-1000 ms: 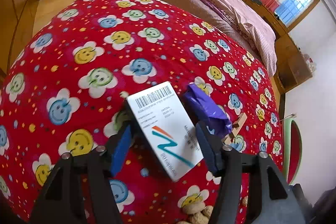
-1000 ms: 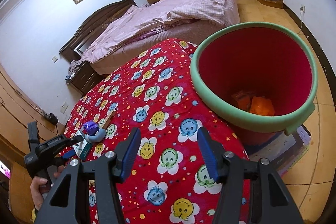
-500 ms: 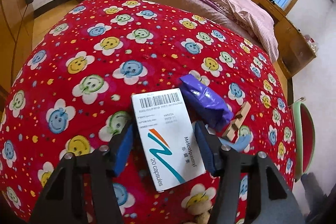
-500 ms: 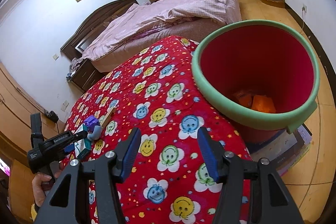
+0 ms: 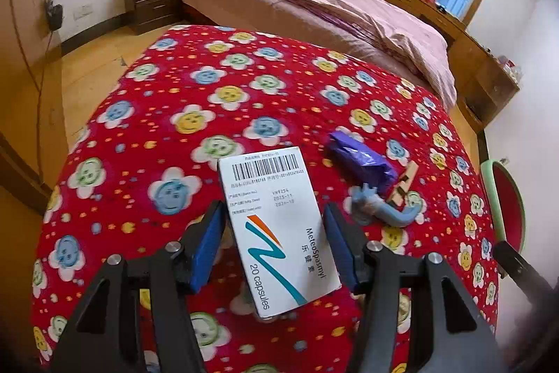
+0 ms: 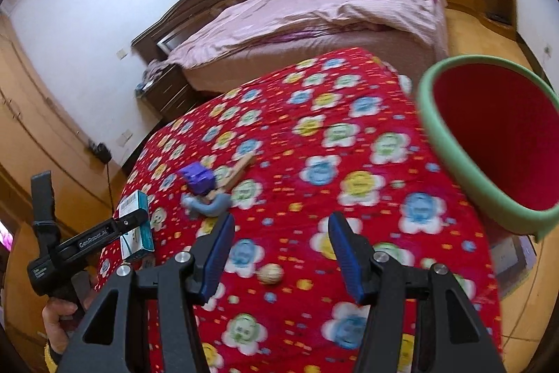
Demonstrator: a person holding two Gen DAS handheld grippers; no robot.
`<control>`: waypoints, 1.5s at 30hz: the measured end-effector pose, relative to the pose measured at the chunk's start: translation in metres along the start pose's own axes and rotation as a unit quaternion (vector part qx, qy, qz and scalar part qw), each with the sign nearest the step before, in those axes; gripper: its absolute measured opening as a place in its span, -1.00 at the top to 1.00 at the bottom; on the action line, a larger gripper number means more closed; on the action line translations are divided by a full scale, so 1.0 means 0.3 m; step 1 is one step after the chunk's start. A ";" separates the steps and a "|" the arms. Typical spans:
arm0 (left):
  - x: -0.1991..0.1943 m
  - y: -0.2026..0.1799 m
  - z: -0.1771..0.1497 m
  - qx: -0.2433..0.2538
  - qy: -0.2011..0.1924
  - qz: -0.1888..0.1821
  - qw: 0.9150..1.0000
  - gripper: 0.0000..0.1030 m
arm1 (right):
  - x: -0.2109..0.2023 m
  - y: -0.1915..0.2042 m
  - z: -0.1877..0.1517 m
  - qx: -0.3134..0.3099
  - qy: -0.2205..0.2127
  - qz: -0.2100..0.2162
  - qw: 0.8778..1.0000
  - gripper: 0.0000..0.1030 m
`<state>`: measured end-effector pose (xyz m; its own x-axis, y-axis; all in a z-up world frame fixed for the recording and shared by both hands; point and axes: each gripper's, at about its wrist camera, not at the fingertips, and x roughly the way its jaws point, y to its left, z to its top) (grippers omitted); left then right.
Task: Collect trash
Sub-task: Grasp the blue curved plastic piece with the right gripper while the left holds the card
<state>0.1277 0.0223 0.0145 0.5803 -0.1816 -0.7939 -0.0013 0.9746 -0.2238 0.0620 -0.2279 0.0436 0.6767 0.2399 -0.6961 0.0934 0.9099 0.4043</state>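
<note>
I see the medicine box (image 5: 277,228) clamped between my left gripper's (image 5: 274,245) blue pads, lifted off the red flowered quilt (image 5: 216,86). Its long axis runs roughly along the fingers, barcode end pointing away from the camera (slightly tilted left). My right gripper (image 6: 281,254) stands apart, empty, above the quilt. The green-rimmed red bin (image 6: 489,142) sits at the quilt's right edge.

One medicine box (image 5: 279,229), one purple wrapper (image 5: 363,159), one wooden clothespin (image 5: 405,182), one walnut (image 6: 270,273), one bin (image 6: 489,142).
</note>
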 end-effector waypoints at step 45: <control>-0.077 0.108 -0.033 -0.015 -0.031 -0.036 0.999 -0.13 | 0.340 0.270 -0.016 -0.027 0.053 -0.050 0.997 0.21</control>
<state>0.1062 0.0569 0.0198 0.6287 -0.2424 -0.7389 0.0184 0.9545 -0.2975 0.1352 -0.1281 0.0026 0.5851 0.1782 -0.7911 0.1158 0.9472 0.2990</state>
